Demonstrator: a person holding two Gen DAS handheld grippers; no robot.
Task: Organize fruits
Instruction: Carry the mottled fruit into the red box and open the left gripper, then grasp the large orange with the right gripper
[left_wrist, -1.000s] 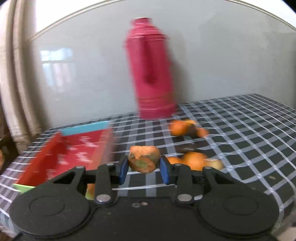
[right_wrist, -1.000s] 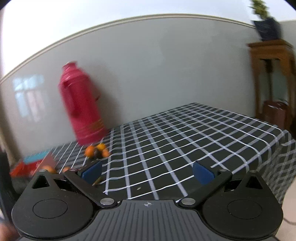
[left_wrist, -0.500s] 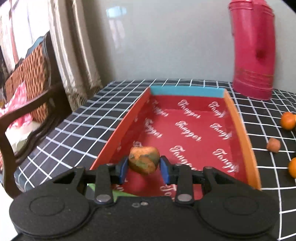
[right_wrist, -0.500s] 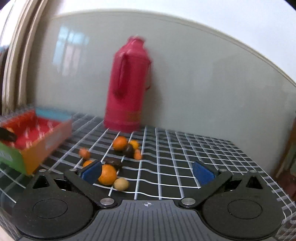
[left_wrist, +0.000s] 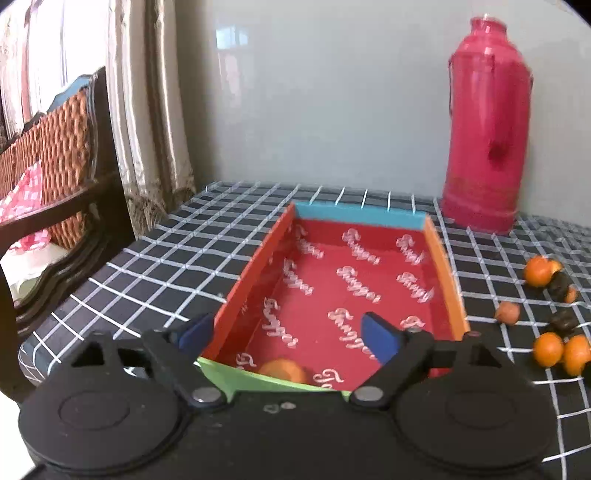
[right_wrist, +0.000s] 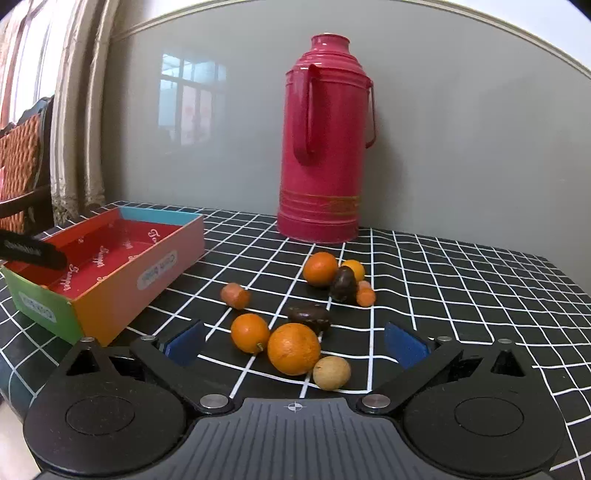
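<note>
My left gripper (left_wrist: 288, 338) is open above the near end of a red cardboard box (left_wrist: 439, 258). An orange fruit (left_wrist: 282, 370) lies on the box floor just below the fingers. My right gripper (right_wrist: 293, 345) is open and empty, low over the checked table, with an orange (right_wrist: 293, 348), a smaller orange (right_wrist: 250, 332) and a tan round fruit (right_wrist: 331, 373) between its fingers. Beyond lie a dark fruit (right_wrist: 309, 316), a small orange piece (right_wrist: 235, 295) and a cluster around another orange (right_wrist: 320, 268). The box (right_wrist: 155, 273) also shows in the right wrist view, at left.
A tall red thermos (right_wrist: 323, 147) stands at the back by the wall; it also shows in the left wrist view (left_wrist: 485, 129). A wicker chair (left_wrist: 51, 166) and curtain (left_wrist: 147, 110) are off the table's left edge. The black checked cloth (right_wrist: 461, 295) covers the table.
My left gripper swung left over the box, then opened and let the fruit drop into it. My right gripper turned left and came down toward the loose fruits.
</note>
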